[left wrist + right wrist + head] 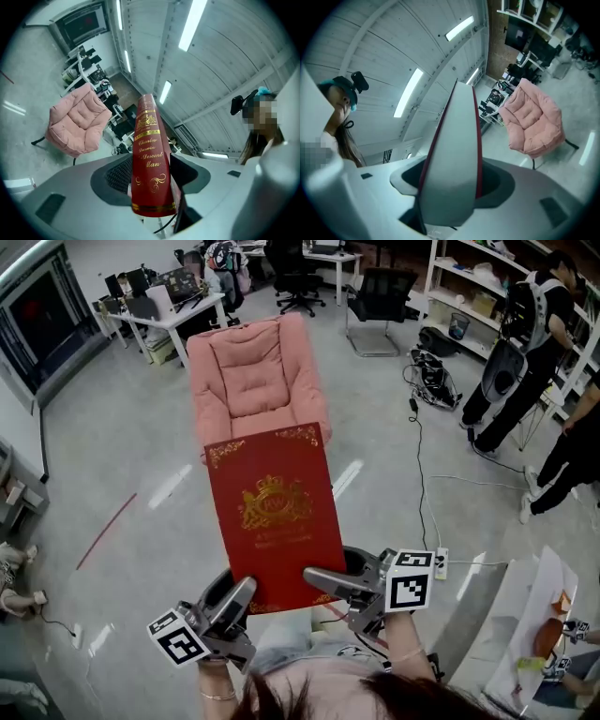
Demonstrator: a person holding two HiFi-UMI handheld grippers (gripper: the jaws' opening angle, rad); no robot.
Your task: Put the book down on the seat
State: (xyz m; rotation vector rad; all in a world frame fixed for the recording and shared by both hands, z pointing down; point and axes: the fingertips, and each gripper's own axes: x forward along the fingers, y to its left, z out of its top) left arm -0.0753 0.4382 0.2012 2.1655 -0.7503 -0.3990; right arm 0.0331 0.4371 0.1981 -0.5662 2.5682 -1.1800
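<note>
Both grippers clench the red hardcover book (277, 512) with gold lettering: the left gripper's (239, 593) jaws grasp its spine side, the right gripper's (323, 579) jaws its page edge. The book hangs level above the grey floor (122, 456), in front of the pink cushioned armchair (253, 381).

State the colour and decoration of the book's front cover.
The book is red with a gold central crest and corner flourishes; best in the head view.
</note>
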